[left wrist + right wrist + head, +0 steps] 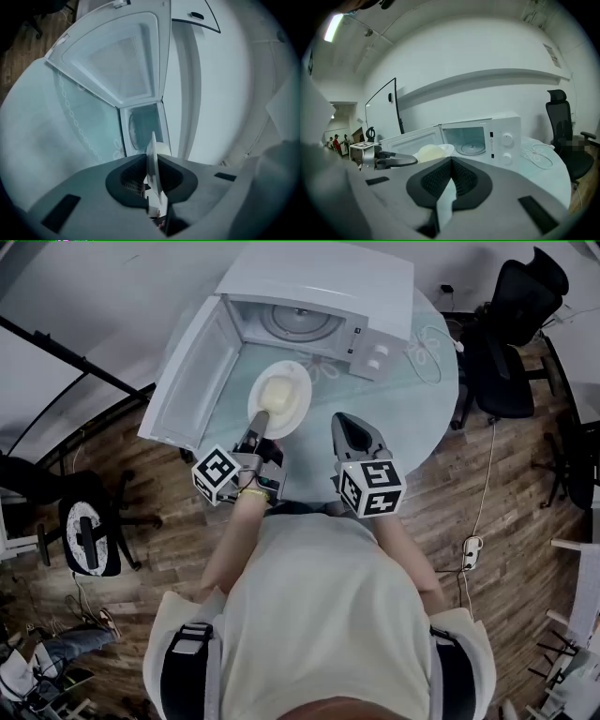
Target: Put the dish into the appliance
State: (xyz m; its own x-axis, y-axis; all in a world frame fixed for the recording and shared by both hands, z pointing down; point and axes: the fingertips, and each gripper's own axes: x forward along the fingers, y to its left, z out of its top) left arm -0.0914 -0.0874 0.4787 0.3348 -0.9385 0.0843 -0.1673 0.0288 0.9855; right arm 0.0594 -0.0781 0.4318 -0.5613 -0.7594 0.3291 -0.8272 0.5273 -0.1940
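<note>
The dish (281,395) is a white plate carrying a pale yellow mound, held level over the glass table just in front of the microwave (314,296). My left gripper (260,423) is shut on the plate's near rim. In the left gripper view the plate (153,161) shows edge-on, pinched between the jaws. The microwave door (187,371) hangs wide open to the left, and the cavity with its glass turntable (298,322) is bare. My right gripper (350,425) hovers to the right of the plate, shut (451,161) and holding nothing.
The microwave stands on a round glass table (417,404), with a white cable (427,348) coiled at its right. Black office chairs stand at the right (511,334) and at the left (89,531). A power strip (472,547) lies on the wooden floor.
</note>
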